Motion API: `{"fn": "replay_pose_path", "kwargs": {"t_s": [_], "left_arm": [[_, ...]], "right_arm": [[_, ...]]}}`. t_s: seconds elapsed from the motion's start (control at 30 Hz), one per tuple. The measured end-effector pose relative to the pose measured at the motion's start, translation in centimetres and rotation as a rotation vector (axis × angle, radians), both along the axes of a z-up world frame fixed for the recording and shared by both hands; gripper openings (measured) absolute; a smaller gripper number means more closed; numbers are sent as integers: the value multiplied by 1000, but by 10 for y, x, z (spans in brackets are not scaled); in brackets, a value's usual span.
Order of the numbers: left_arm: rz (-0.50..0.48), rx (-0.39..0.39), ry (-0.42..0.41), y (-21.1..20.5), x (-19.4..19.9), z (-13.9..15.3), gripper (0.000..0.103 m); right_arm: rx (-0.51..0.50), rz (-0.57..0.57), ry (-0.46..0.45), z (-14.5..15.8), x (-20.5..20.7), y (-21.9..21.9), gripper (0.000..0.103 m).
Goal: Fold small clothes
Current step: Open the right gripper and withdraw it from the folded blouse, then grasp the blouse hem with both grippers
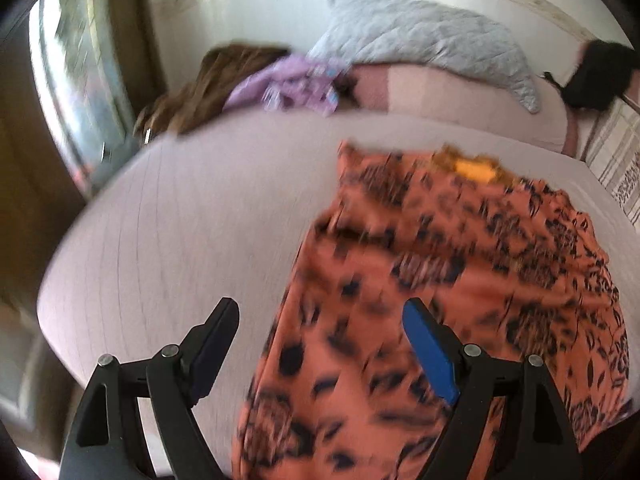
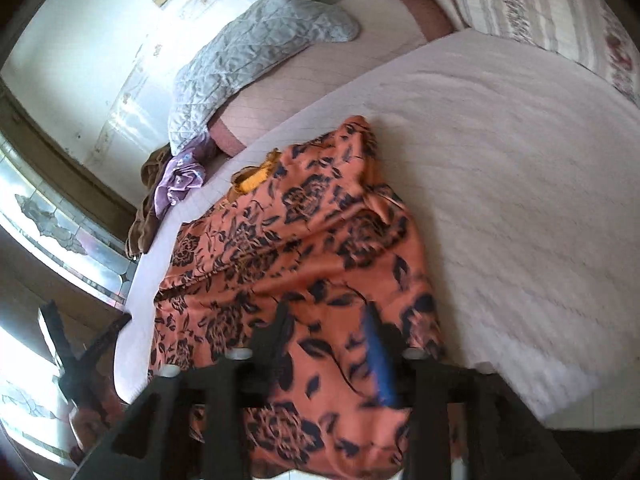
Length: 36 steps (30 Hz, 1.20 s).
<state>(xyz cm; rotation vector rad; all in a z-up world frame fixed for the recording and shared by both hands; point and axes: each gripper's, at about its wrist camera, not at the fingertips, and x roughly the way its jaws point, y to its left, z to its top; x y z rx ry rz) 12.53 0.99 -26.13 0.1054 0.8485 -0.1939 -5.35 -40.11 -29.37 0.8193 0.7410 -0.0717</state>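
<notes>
1. The left gripper [image 1: 320,320] is seen with its two fingers spread wide apart, and nothing is held between them.
2. Under the left gripper, the orange cloth with dark flowers [image 1: 440,280] is spread out. Its edge lies below the gap between the fingers, and whether a finger touches it cannot be told.
3. The blue pad [image 1: 430,354] on one finger is seen above the cloth, and the other finger [image 1: 212,344] is seen above the pale sheet [image 1: 180,220].
4. The right gripper [image 2: 328,320] is seen with its fingers apart too, and no cloth is pinched in it.
5. The orange cloth [image 2: 300,240] is found right below and in front of the right gripper, lying loose on the pale sheet [image 2: 500,160].
6. Far ahead of both grippers, a gray quilted pillow [image 1: 432,36] and a purple cloth [image 1: 288,84] are seen.
7. The picture is blurred, so small folds cannot be made out.
</notes>
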Motion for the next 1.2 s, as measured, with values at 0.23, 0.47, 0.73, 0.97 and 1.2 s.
{"fn": "replay_pose_path", "kwargs": {"t_s": [0.23,0.47,0.73,0.97,1.2], "left_arm": [[121,69,68,36,-13,-36,84],[178,68,84,52,-19,-44,84],[225,-2,157,73,-26,-52,84],[239,-33,168,93,-41,-53,67],[165,-107,235,97,-45,-61,57]], "right_arm": [[41,-94,36,-15,-26,-16,79],[118,-106,140,-45,-19,-25,79],[194,-31,153,-64,-16,-17,71],[148,98,99,-50,-1,13,70],[179,-1,138,-59,4,-3,69]]}}
